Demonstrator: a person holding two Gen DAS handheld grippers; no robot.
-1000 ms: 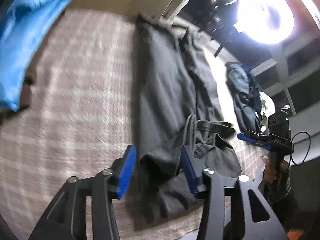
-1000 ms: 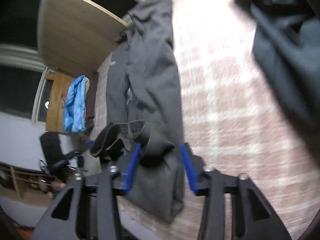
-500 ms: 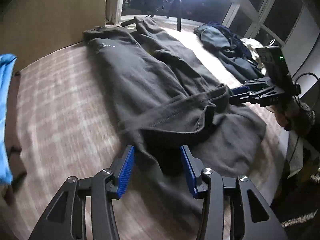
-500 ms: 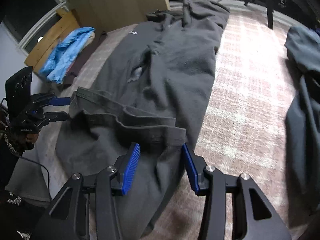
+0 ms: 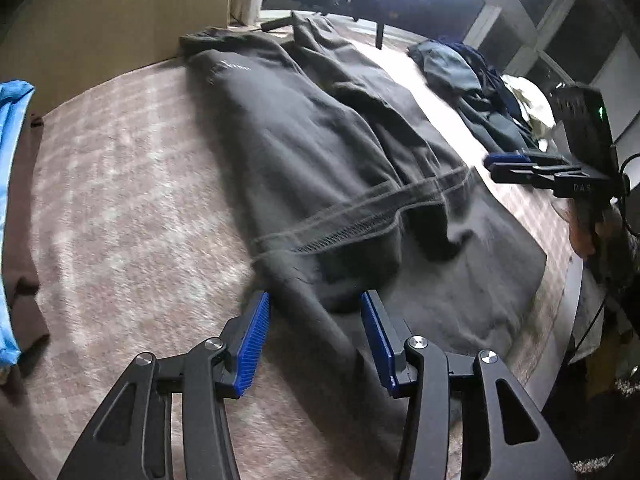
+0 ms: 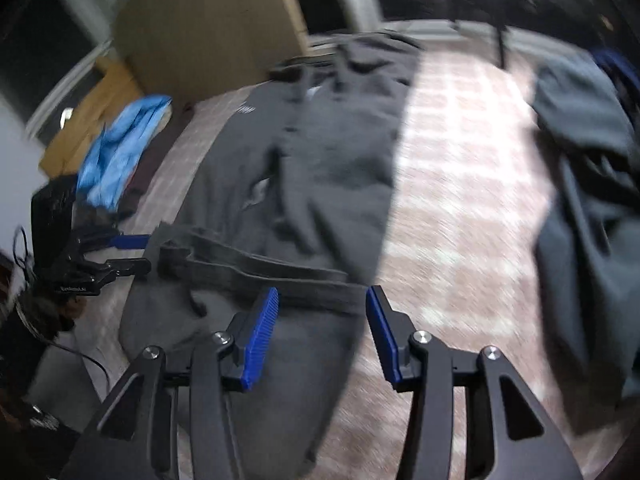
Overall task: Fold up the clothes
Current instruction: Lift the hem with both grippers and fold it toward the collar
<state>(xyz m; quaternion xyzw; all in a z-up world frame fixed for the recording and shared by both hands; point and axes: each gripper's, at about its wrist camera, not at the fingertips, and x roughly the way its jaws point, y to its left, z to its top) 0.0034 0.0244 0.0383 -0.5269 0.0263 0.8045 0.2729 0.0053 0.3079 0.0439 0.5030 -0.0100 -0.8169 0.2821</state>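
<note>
A long dark grey garment [image 5: 304, 136] [image 6: 320, 168] lies lengthwise on the bed, its near end folded back so a stitched band [image 5: 352, 228] [image 6: 256, 268] runs across it. My left gripper [image 5: 316, 332] is low over the near left corner. Its blue pads stand apart, with a fold of cloth between them that they do not press. My right gripper [image 6: 320, 328] is at the near right corner. Its jaws are opening, and the band lies loose between them. Each gripper shows in the other's view: right gripper [image 5: 496, 166], left gripper [image 6: 146, 254].
The bed has a pink checked cover [image 5: 120, 184] [image 6: 460, 184]. A blue cloth [image 5: 10, 184] [image 6: 120, 156] on a dark brown one lies at the left. A heap of dark clothes [image 5: 452, 68] [image 6: 588, 168] lies on the right. A wooden board [image 5: 100, 20] stands behind, with the bed edge [image 5: 572, 280] near the person's hand [image 5: 580, 232].
Both views have rolled back to level. The garment's end, bunched up between both pairs of jaws a second ago, now lies spread on the bed with its band folded over.
</note>
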